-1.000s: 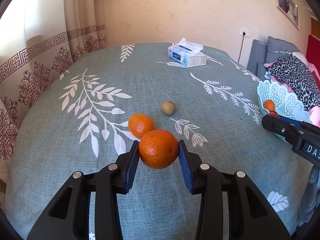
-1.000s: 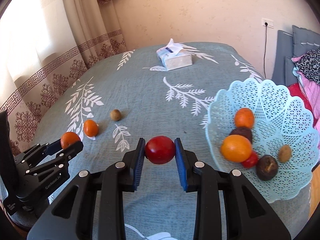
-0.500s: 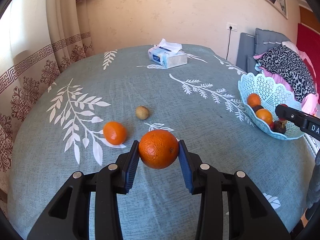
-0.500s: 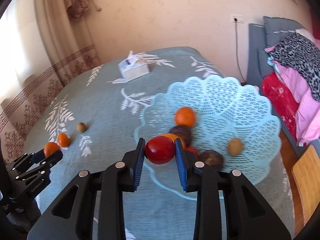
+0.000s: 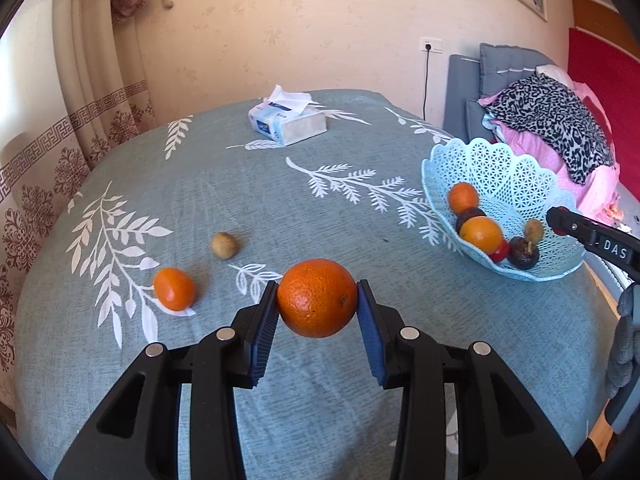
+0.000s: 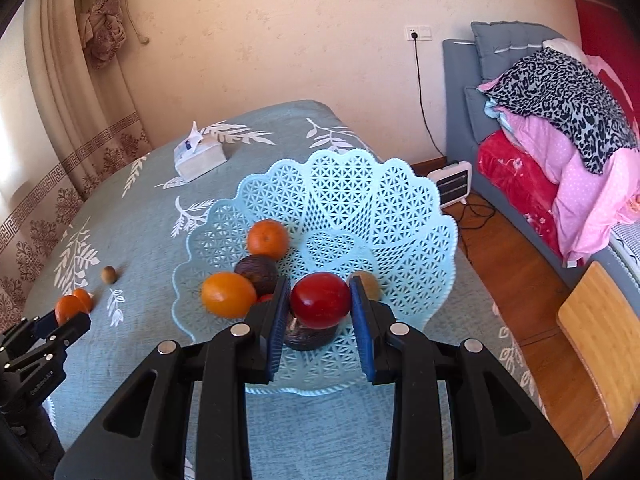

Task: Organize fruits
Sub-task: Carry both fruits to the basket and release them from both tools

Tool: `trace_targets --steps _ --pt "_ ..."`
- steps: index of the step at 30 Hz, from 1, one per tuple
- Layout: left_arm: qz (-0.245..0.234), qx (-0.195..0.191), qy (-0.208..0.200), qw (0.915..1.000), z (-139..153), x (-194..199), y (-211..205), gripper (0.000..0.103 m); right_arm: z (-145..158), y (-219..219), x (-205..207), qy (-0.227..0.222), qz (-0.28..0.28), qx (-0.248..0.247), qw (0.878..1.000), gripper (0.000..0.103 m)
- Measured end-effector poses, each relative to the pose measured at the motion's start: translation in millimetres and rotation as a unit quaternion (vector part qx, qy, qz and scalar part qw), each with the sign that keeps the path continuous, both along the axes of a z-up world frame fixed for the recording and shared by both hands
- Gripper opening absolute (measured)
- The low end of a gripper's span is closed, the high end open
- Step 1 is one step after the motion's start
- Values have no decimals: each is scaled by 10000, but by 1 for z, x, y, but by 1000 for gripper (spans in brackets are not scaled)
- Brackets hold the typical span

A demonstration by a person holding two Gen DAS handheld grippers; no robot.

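A mandarin (image 5: 174,289) lay near the table's (image 5: 240,184) left edge, with a small brown fruit (image 5: 223,245) just beside it toward the middle. A tissue box (image 5: 286,121) sat near the far edge. The left tool (image 5: 318,312) was clamped on an orange (image 5: 317,298), blue pads pressing both its sides, held above the cloth near the front edge. Further right, at the table's right edge, stood the basket (image 6: 400,216), pale blue and lacy. In it lay an orange fruit (image 6: 267,239) toward the back, a dark fruit (image 6: 257,273) touching it, a second orange one (image 6: 228,294) at the left front, and a brown fruit (image 6: 367,283) toward the right. The right tool (image 6: 319,312) was closed on a red fruit (image 6: 320,300), held over the basket's front part, above another dark fruit (image 6: 306,338) partly hidden beneath it. Right of the table, a bed (image 6: 560,168) carried piled bedding.
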State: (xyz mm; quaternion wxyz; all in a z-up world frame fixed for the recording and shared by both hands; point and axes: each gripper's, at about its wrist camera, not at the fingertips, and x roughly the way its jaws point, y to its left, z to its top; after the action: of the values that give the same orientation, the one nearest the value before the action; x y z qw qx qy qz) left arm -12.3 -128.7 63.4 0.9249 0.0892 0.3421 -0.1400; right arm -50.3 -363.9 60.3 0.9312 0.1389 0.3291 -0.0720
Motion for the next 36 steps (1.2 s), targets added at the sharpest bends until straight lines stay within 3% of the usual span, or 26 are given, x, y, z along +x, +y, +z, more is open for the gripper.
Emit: trace_targets --steps 10,12,23,36 --pt "-410 -34 -70 9991 10 -1 -35 39 2 2 -4 -63 -177 -357 9992 37" --pt "-503 -39 -94 9987 12 -1 -44 39 3 1 -4 -85 -210 -387 9990 42" --pt "-1029 -182 -97 9945 19 8 -91 39 10 -8 -12 -224 -447 -562 9972 42" --pt "-1488 -265 94 9885 7 23 -131 39 14 -15 -16 -287 -635 -639 9955 42"
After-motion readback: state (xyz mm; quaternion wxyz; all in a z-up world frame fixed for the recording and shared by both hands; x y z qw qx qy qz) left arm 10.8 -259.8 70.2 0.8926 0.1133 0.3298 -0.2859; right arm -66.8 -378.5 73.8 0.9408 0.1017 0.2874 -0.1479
